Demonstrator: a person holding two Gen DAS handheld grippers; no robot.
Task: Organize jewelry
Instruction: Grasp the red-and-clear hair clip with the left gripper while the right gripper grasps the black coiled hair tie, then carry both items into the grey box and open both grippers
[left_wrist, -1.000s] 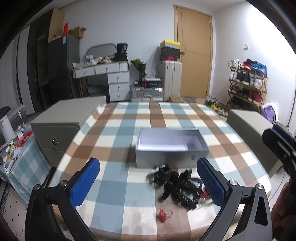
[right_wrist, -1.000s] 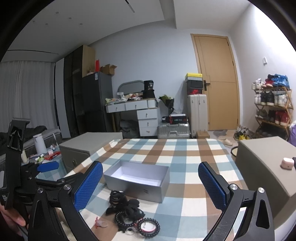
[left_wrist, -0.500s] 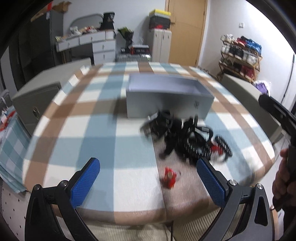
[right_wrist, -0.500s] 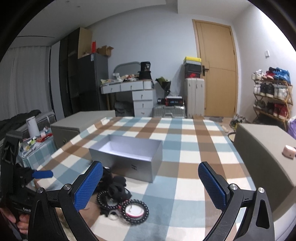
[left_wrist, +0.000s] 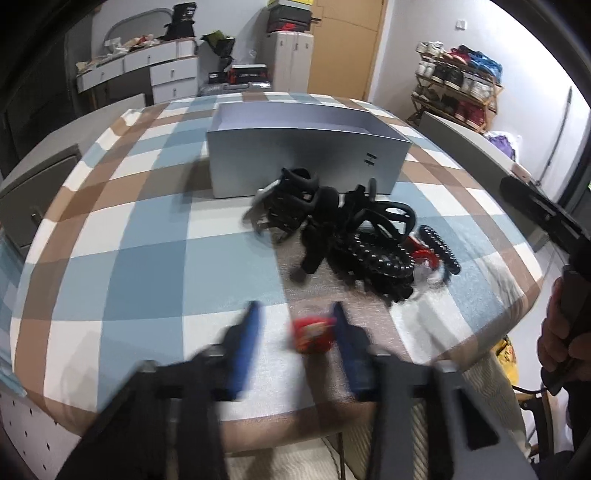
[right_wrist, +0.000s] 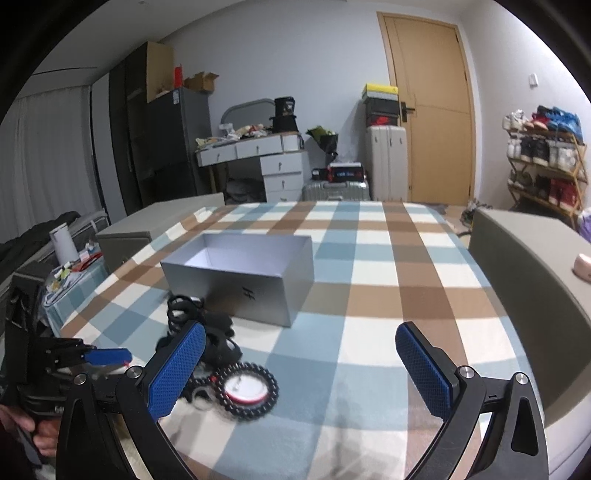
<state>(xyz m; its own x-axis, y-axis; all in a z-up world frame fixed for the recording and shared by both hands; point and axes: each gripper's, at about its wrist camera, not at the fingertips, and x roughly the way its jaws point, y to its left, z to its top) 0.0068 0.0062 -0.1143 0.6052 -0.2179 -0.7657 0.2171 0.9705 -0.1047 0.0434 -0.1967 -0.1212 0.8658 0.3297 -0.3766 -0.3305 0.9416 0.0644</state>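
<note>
Left gripper (left_wrist: 295, 325) has dropped toward the table; jaws, wide a second ago, now closing around the red trinket (left_wrist: 312, 334) (blurred, contact unclear). Right gripper (right_wrist: 299, 365) stays spread, empty.

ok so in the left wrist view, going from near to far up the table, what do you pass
Left gripper, its jaws closing with the small red piece between them → black pile of hair clips and bead bracelets → open grey box → far edge of the checked tablecloth.
</note>
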